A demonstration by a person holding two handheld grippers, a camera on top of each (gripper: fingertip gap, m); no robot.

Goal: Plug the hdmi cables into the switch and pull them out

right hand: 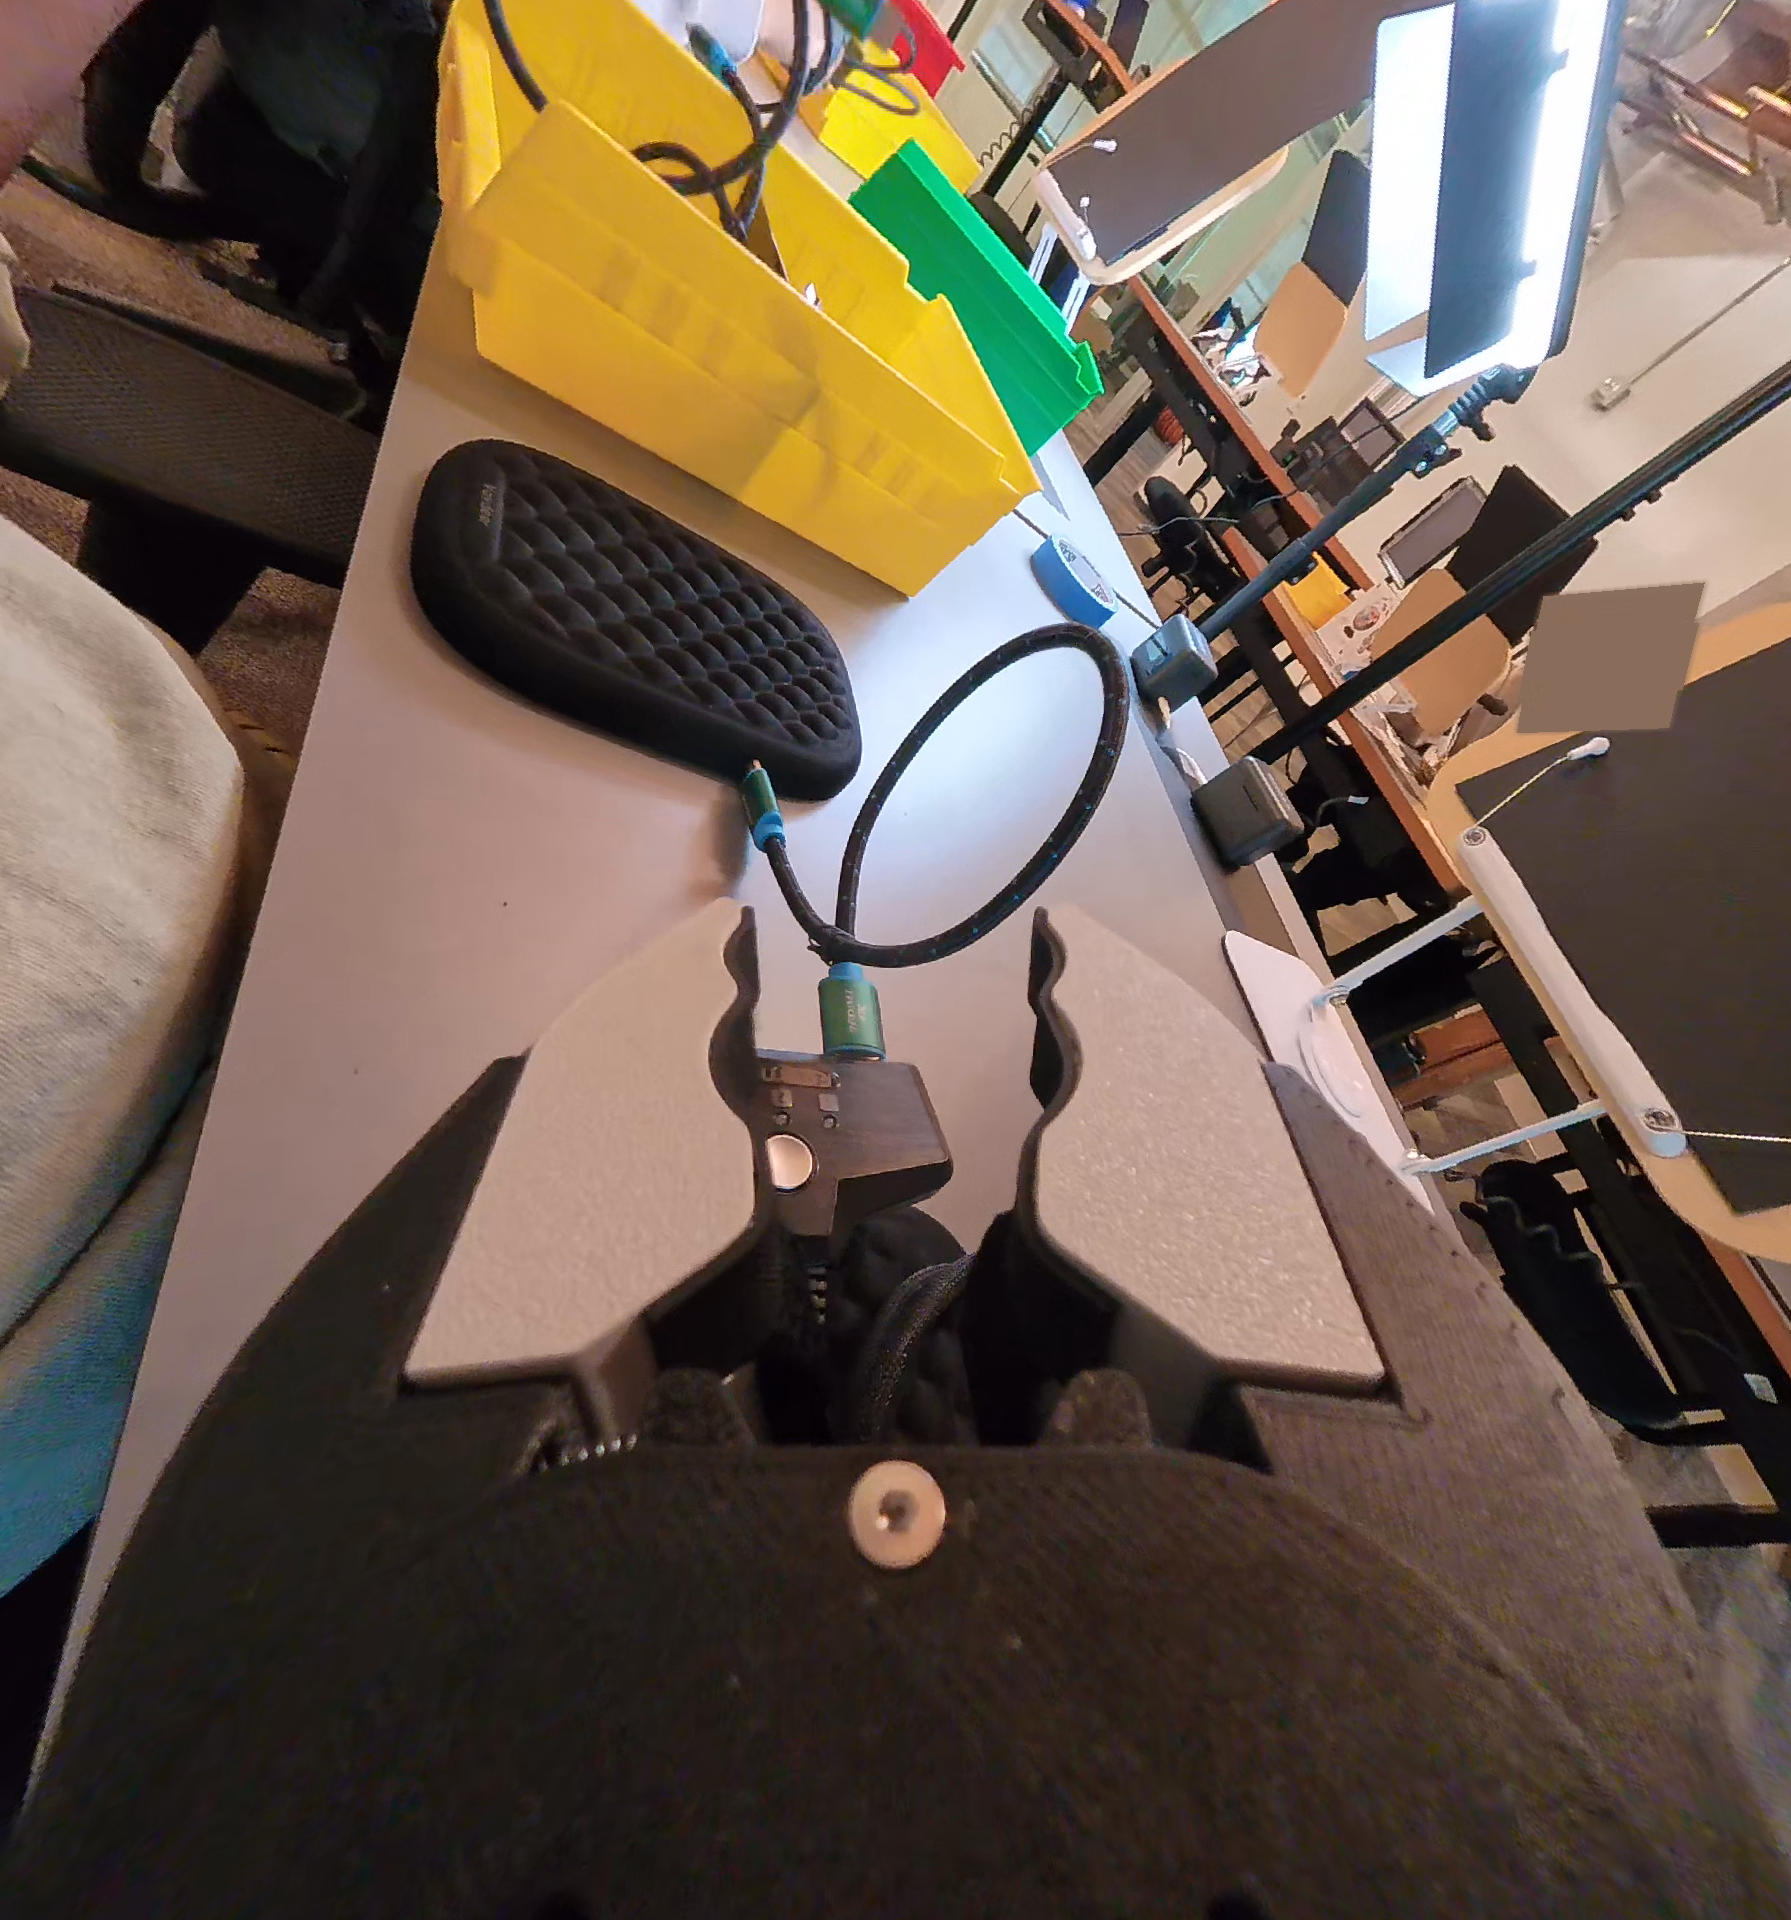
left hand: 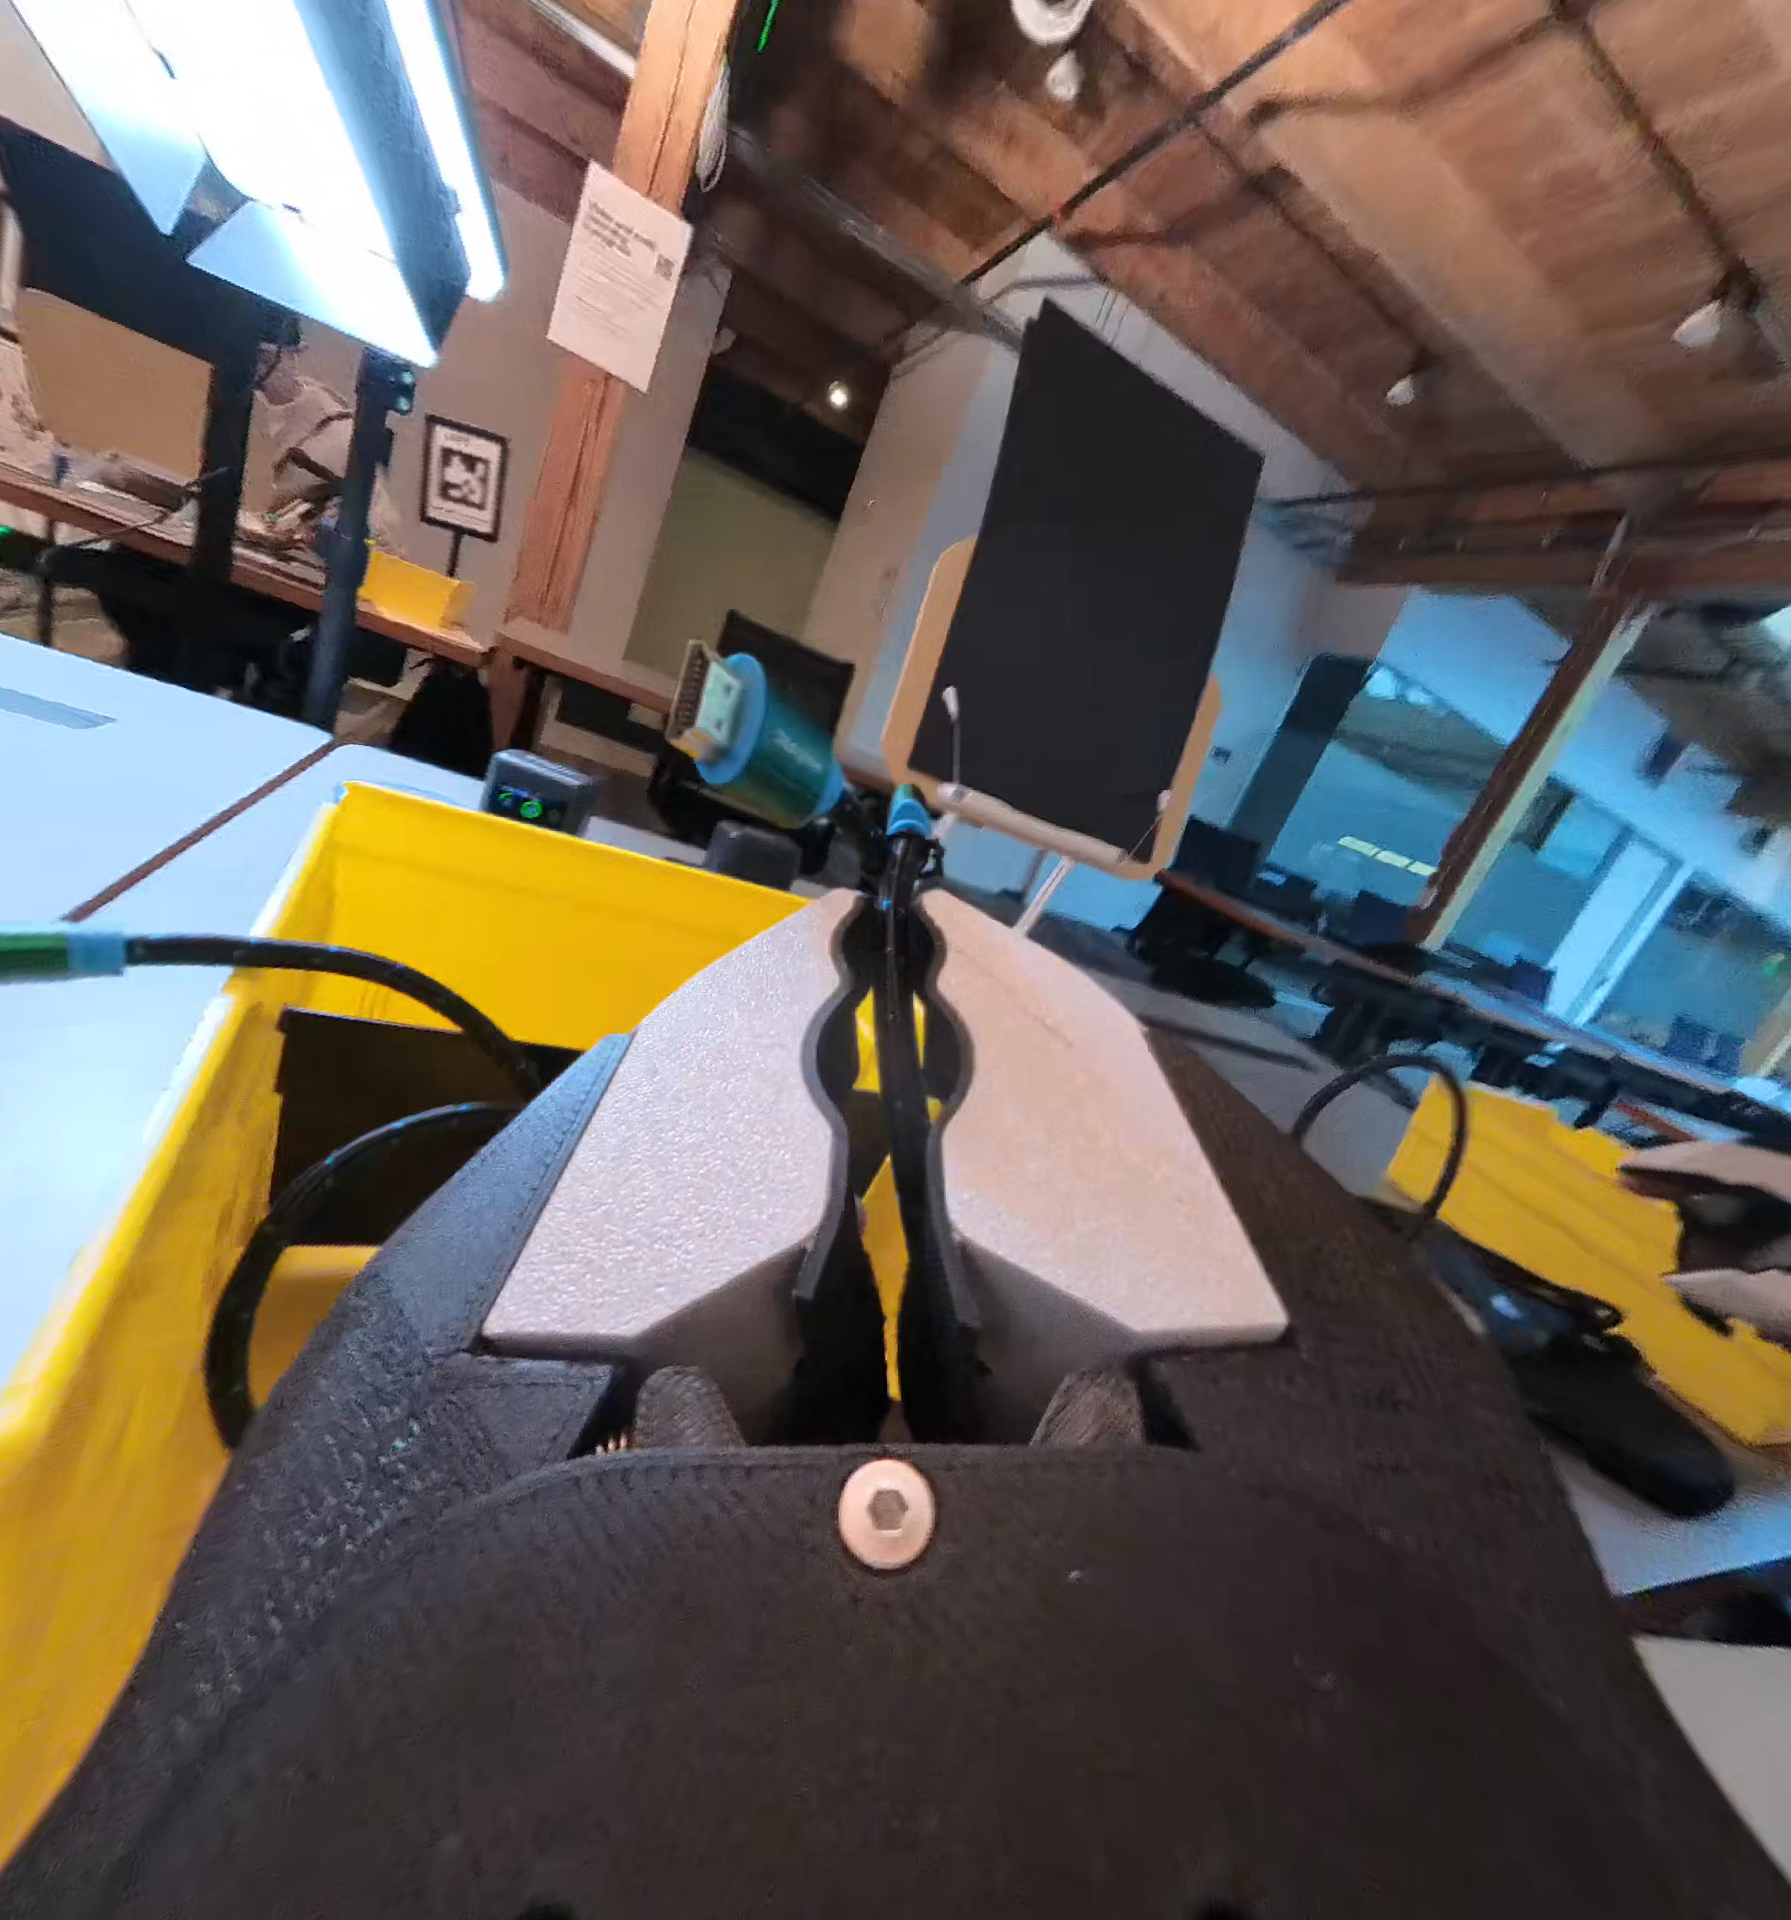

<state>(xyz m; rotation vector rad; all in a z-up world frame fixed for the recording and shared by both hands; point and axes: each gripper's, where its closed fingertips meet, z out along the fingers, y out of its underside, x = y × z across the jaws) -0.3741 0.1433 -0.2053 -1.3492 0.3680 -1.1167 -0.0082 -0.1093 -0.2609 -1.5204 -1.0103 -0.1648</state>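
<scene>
Left wrist view: a yellow bin [left hand: 475, 914] stands at left on the white table [left hand: 91, 790], with black cable looped inside it. The left gripper [left hand: 891, 914] is pinched tight on a black cable [left hand: 906, 1091] that runs up between its fingers. Beyond the tips, that cable's green plug [left hand: 756, 743] is raised in the air, metal end pointing up and left, connected to nothing.

Right wrist view: a black pad [right hand: 631, 613] lies at left on the table, yellow bins [right hand: 725, 343] behind it. The right gripper [right hand: 891, 925] stands spread wide, gripping nothing. The black switch [right hand: 849, 1127] lies between its fingers, against the left one. A second green plug [right hand: 849, 1013] is seated in the switch; its cable [right hand: 1016, 779] loops over the table to a loose plug [right hand: 763, 805] beside the pad.
</scene>
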